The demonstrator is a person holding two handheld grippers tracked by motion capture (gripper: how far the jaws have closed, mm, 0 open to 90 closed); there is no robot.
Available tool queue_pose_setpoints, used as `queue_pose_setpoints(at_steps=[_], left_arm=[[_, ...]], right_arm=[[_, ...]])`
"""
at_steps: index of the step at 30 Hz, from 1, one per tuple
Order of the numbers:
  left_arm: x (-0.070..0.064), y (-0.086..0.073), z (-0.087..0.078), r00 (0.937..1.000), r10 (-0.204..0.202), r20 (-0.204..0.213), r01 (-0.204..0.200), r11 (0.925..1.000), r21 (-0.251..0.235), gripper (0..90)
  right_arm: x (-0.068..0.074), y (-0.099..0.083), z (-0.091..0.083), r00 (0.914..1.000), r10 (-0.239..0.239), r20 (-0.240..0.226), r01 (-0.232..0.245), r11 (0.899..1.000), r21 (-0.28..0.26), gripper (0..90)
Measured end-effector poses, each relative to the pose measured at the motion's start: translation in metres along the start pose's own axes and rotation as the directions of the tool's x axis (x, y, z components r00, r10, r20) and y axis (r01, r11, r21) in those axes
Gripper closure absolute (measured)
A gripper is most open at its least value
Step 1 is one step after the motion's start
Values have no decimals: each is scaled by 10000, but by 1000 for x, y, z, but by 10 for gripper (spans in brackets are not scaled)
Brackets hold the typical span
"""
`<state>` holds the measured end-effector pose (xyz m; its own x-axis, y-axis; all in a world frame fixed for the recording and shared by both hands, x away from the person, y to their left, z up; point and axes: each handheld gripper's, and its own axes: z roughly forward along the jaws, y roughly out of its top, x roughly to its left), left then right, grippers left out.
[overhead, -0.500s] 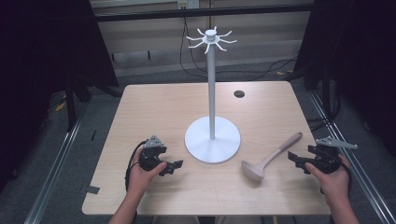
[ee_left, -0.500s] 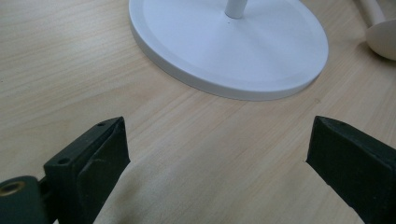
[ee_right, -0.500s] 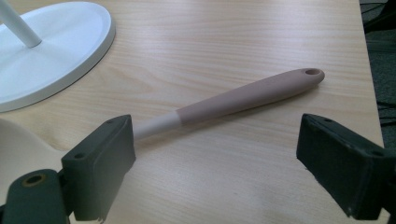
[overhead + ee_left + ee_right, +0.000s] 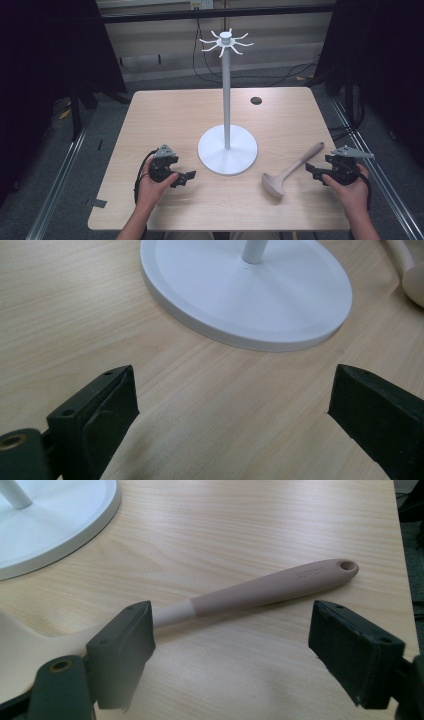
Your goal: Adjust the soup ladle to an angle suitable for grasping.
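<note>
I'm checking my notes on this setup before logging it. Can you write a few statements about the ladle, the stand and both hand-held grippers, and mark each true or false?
1. The ladle lies flat on the table. True.
2. The right hand-held gripper is shut on the ladle's handle. False: its jaws stand open, the handle lying beyond them.
3. The ladle hangs from the white stand. False: the hooks at its top are bare.
4. The left hand-held gripper is open, facing the stand's base. True.
5. The ladle's handle has a hole at its end. True.

The ladle's (image 4: 260,590) bowl is hidden behind the right gripper's (image 4: 230,645) jaw.
</note>
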<state>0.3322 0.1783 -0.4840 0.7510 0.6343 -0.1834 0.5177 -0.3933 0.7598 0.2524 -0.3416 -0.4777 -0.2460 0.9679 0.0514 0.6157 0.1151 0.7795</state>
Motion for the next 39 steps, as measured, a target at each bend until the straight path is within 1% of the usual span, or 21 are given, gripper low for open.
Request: queue_pose_setpoints(at_steps=[2,3,4,7,9,10,11,12,13,14,16,17,19,20,22,25,27,30,32,37,39], left_arm=[[-1,0,0,10000,-15,31,15,10000,15,52],[-1,-1,0,10000,-6,12,6,10000,52,52],[-1,-1,1,10000,-12,30,12,10000,30,52],[-1,-1,0,10000,-16,42,16,10000,29,52],[-1,-1,0,10000,-26,-13,26,10000,15,52],[-1,-1,0,10000,-36,21,36,10000,-24,52],[-1,-1,0,10000,-53,22,53,10000,-24,52],[-1,-1,0,10000,-45,11,45,10000,-7,52],[0,-1,0,10000,-43,-3,43,10000,4,52],[0,-1,0,10000,-49,-6,49,10000,11,52],[-1,-1,0,9999,51,-100,-51,10000,78,52],[-1,-1,0,9999,77,-113,-77,9999,66,52],[-2,-1,0,9998,155,-110,-153,9998,97,52],[-3,0,0,9998,147,-114,-146,9999,69,52],[-3,-1,0,9999,144,-71,-144,9999,70,52],[-2,-1,0,9999,124,-96,-123,9999,106,52],[-2,-1,0,9999,93,-101,-92,9999,89,52],[-1,-2,-1,9999,77,-116,-76,9999,65,52],[-1,-1,-1,9999,97,-123,-96,9999,61,52],[-1,-1,-2,9998,129,-118,-128,9999,60,52],[-1,-1,-2,9998,130,-128,-129,9999,71,52]], right_arm=[[1,1,1,10000,20,26,-20,10000,6,201],[1,3,2,9998,-88,199,88,10000,-6,249],[1,3,2,9998,-88,199,88,10000,-6,249],[-1,4,6,9982,-257,535,245,9995,217,343],[-1,5,8,9966,-330,761,308,9991,297,458],[-1,7,10,9932,-547,1027,504,9978,434,618],[-1,7,10,9932,-547,1027,504,9978,434,618],[-1,8,11,9901,-672,1229,611,9967,526,662],[-3,8,13,9882,-634,1393,545,9963,672,767],[-3,8,13,9882,-634,1393,545,9963,672,767],[-6,8,16,9874,-477,1507,368,9966,739,868],[-7,8,17,9865,-373,1596,255,9968,752,900],[-10,7,21,9852,-285,1691,155,9969,777,900],[-12,7,25,9834,-331,1787,182,9962,847,900],[-12,7,27,9826,-283,1837,120,9959,893,900],[-13,6,34,9838,-267,1771,120,9964,839,900],[-13,4,39,9821,-261,1863,91,9958,914,900],[-14,3,42,9795,-219,2003,34,9957,924,900],[-15,3,44,9801,-118,1980,-69,9956,932,900],[-14,2,47,9779,-182,2081,-2,9961,881,900],[-14,2,48,9794,-90,2017,-77,9966,821,900]])
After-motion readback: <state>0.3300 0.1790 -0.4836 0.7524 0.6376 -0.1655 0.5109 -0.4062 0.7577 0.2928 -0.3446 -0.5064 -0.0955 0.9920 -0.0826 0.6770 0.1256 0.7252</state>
